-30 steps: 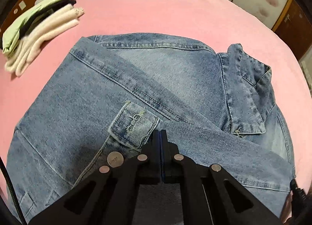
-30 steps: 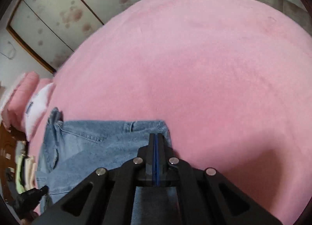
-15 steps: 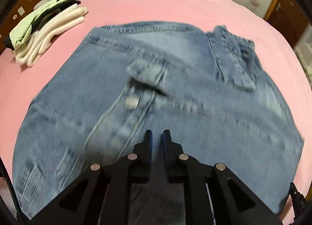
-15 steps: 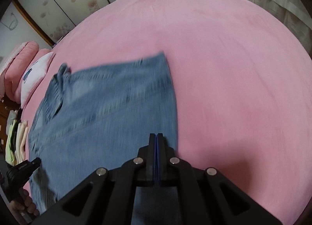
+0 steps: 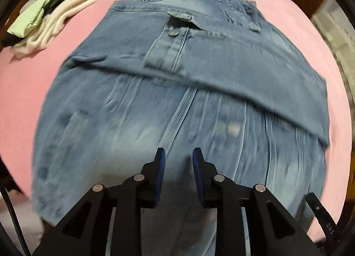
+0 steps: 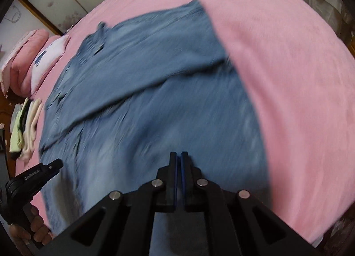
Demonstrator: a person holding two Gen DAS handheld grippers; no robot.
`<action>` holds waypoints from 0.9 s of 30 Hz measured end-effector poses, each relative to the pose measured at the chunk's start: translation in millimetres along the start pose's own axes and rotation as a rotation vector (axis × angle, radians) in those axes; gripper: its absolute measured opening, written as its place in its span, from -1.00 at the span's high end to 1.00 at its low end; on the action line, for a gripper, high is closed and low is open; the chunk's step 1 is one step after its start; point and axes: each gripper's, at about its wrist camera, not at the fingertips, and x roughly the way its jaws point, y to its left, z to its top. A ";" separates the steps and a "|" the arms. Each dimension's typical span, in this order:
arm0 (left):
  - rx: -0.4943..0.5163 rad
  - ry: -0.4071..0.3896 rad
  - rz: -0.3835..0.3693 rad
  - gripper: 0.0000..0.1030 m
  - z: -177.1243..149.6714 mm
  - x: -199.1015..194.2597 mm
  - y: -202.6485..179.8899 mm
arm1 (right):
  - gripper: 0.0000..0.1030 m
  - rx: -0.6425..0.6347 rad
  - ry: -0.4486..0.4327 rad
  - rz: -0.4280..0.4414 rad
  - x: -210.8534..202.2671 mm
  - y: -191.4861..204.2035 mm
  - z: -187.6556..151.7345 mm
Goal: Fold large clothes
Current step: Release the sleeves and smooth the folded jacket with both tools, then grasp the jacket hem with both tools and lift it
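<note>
A blue denim jacket [image 5: 177,82] lies spread on the pink bed, with a sleeve folded across its middle and the collar at the far right. My left gripper [image 5: 176,156] is open and empty above the jacket's near part. The jacket also fills the right wrist view [image 6: 155,100], blurred by motion. My right gripper [image 6: 178,156] has its jaws almost together, with a thin gap; nothing shows between them. The left gripper's handle [image 6: 33,178] and the hand on it show at the lower left of the right wrist view.
A pile of folded clothes [image 5: 48,16], pale green and cream, lies at the far left of the pink bed [image 5: 26,82]. Pink and white pillows [image 6: 33,62] lie at the bed's head. Sliding doors with flower print stand behind. Curtains hang at the right.
Both grippers have pulled back and up from the jacket. The left gripper has opened and let go of the denim. The right gripper has stayed nearly closed.
</note>
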 end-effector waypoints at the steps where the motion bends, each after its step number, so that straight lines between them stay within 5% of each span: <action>1: 0.016 0.007 0.002 0.44 -7.3 -8.2 4.1 | 0.95 0.001 0.008 0.005 -3.7 5.9 -9.1; 6: 0.065 -0.011 -0.003 -0.15 -38.4 -54.9 25.8 | 0.85 -0.013 -0.002 0.042 -31.0 42.7 -49.1; 10: 0.078 -0.033 -0.023 -0.29 -57.7 -83.6 43.5 | 0.13 -0.014 -0.063 0.092 -57.5 69.2 -70.3; 12: 0.075 -0.023 -0.032 -0.48 -65.4 -92.3 53.3 | -0.04 -0.014 -0.101 0.107 -68.0 80.1 -76.4; 19: -0.062 0.026 -0.038 -0.58 -89.4 -93.4 94.2 | -0.26 0.043 -0.152 0.155 -87.7 95.6 -98.5; 27: -0.216 0.077 -0.055 -0.64 -122.8 -65.4 140.9 | -0.39 0.171 -0.088 0.176 -64.9 83.4 -127.6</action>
